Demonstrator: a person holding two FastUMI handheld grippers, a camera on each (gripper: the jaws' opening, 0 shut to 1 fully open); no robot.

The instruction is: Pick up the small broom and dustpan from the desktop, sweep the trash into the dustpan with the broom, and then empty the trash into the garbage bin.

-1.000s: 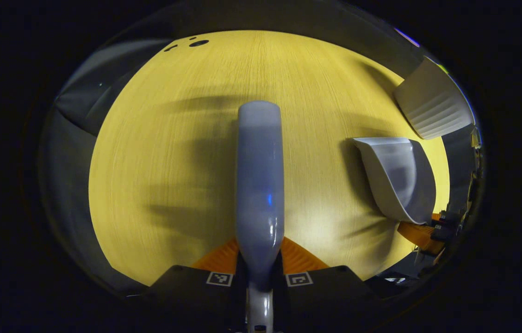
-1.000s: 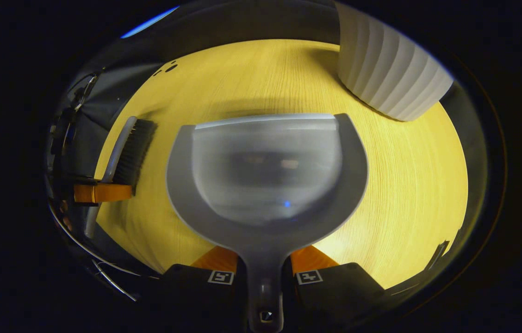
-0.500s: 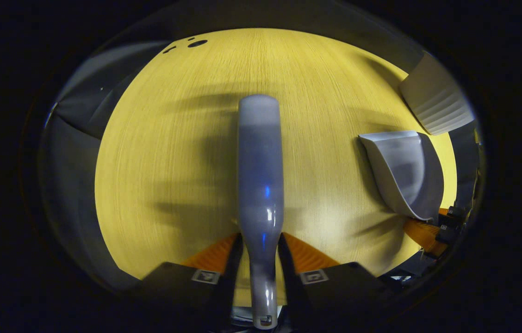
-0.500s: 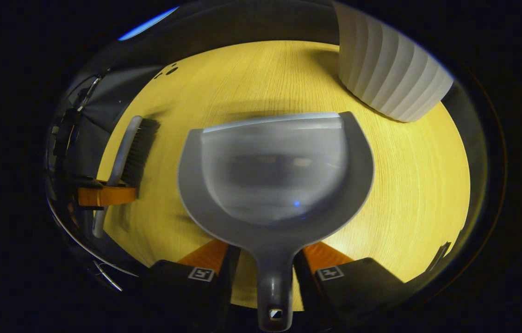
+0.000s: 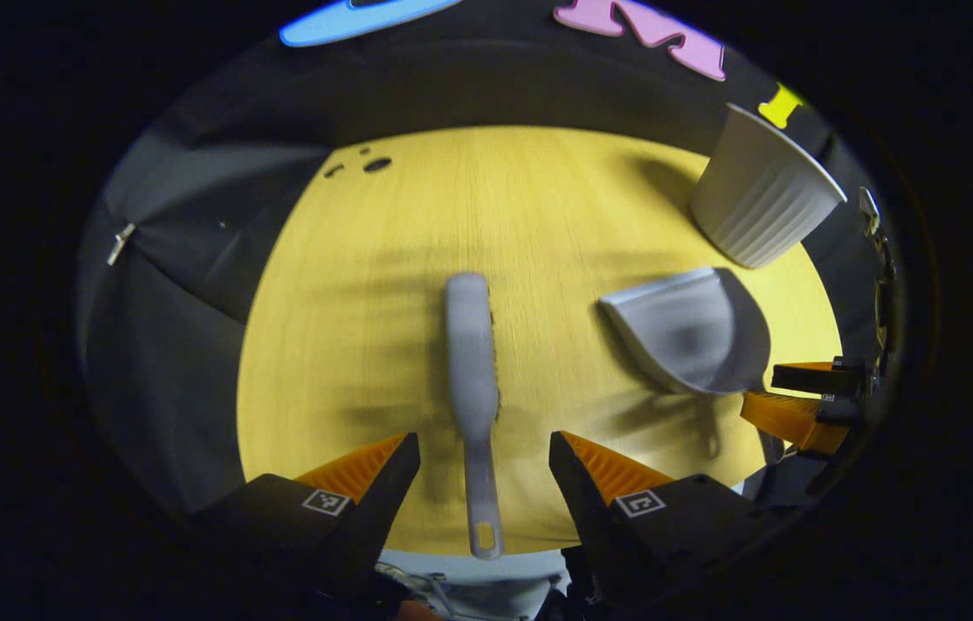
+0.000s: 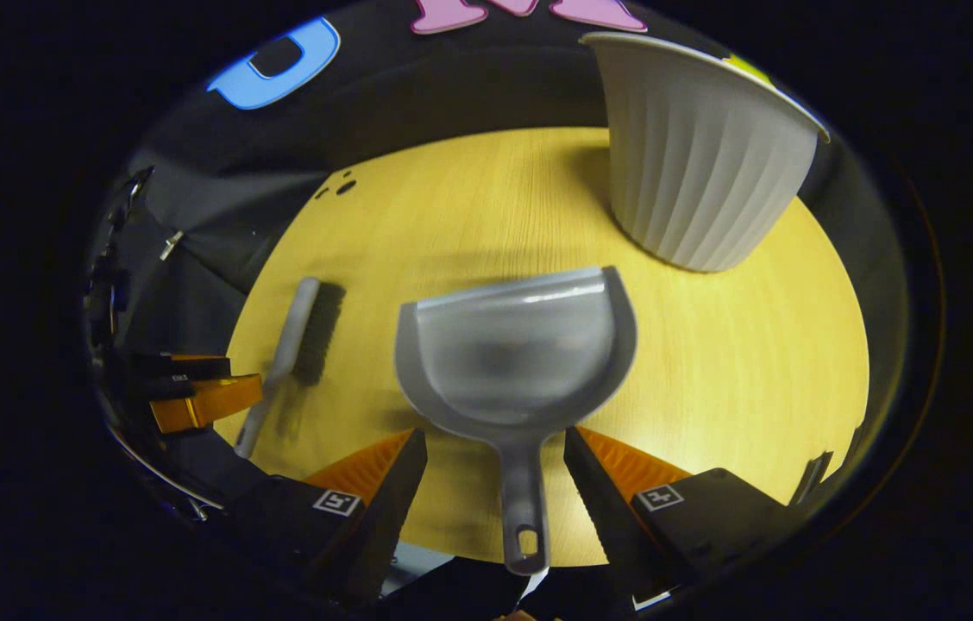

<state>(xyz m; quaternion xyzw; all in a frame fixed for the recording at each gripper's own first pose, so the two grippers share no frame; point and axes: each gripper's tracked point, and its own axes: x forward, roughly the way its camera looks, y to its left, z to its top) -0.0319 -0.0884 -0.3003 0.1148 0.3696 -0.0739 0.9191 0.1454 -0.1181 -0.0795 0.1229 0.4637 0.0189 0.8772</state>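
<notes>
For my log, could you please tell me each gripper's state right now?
Left gripper: open, holding nothing; broom lies between its fingers.
Right gripper: open, holding nothing; dustpan ahead.

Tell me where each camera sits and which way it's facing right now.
Left gripper view: rides the left hand-held gripper, looking down its open fingers at the broom on the desktop; the right hand-held gripper shows far right.
Right gripper view: rides the right hand-held gripper, open around the dustpan handle; the left one shows far left.
Both share broom, dustpan, garbage bin.
</notes>
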